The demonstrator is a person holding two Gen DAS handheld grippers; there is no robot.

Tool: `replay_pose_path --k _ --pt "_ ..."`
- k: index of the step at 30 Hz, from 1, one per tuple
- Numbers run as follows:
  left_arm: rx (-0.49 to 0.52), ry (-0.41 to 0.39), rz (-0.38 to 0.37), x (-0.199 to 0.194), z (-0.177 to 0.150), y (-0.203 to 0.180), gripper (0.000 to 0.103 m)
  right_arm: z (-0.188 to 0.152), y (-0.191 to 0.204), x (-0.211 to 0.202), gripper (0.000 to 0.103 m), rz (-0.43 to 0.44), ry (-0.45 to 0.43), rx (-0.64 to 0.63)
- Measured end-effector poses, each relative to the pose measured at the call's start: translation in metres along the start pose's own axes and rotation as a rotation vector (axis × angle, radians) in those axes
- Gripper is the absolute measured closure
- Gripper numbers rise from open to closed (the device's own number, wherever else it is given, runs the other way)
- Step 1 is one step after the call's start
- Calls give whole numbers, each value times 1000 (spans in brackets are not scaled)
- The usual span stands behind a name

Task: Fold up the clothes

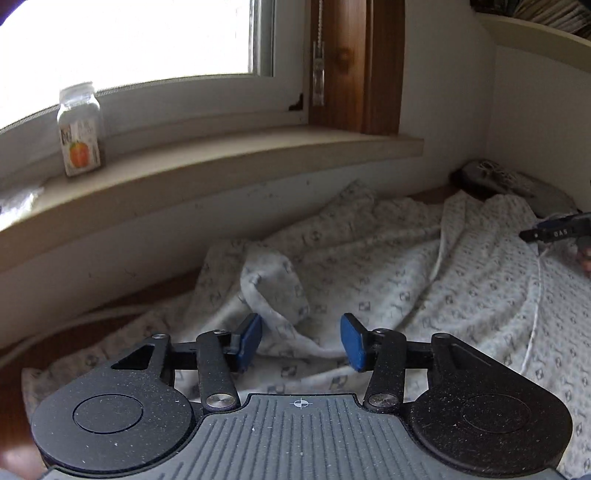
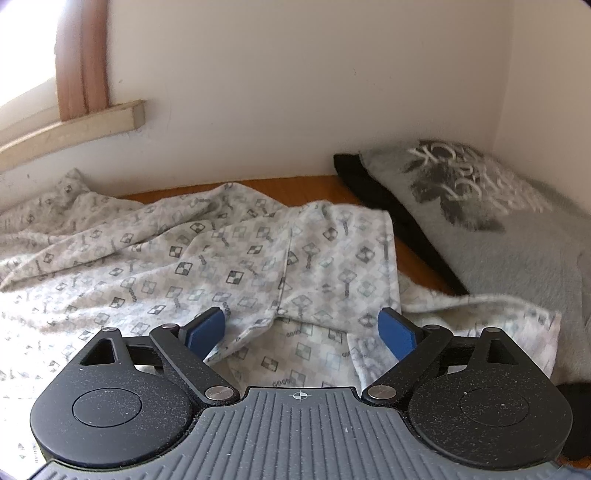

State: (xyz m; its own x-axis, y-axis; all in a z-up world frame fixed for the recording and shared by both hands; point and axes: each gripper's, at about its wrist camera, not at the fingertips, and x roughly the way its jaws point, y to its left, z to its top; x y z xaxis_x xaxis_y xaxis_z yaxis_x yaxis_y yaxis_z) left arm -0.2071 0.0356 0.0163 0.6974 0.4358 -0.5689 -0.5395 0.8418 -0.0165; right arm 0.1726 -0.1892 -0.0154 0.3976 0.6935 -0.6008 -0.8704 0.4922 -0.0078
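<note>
Both grippers stand released over the crumpled white patterned cotton garment (image 2: 229,258) on the brown wooden surface (image 2: 295,188): left gripper (image 1: 301,341), right gripper (image 2: 301,332). The garment's far edge stops short of the wall, beside a grey printed folded garment (image 2: 498,229)

**A room in a home, by a window**

A domestic room is shown. At the upper left of the left wrist view, a bright window (image 1: 122,37) with a wooden frame (image 1: 354,62) is seen above a pale sill (image 1: 229,155), on which a glass jar (image 1: 79,129) with a fruit label is stood. Plain white walls (image 2: 295,92) meet in a corner. Patterned clothing (image 2: 221,258) is spread over a wooden surface (image 2: 295,186), and a grey printed garment (image 2: 498,229) is laid at the right. A shelf (image 1: 535,33) is glimpsed at the upper right.
</note>
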Motion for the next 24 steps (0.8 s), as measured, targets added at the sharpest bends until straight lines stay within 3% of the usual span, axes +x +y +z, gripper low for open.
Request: replay_pose_path --k 7,11,12,14,16,18,24 --pt "28 25 -51 2 -12 8 40 -11 0 -16 13 -36 1 19" --pt "-13 9 -78 0 -13 16 33 -5 3 -16 14 -46 -7 21" --pt "-16 14 -76 1 -12 17 33 0 6 -16 16 -48 -17 27" --pt "-15 22 -71 4 -11 17 30 14 14 -14 34 12 -40 60" --pt "-11 25 -63 5 -10 16 28 31 28 -6 44 60 -49 88" --pt "-6 26 -53 5 -11 15 27 50 45 6 44 92 -48 110" --pt "0 25 -43 3 -13 14 26 90 92 66 35 -9 17 147"
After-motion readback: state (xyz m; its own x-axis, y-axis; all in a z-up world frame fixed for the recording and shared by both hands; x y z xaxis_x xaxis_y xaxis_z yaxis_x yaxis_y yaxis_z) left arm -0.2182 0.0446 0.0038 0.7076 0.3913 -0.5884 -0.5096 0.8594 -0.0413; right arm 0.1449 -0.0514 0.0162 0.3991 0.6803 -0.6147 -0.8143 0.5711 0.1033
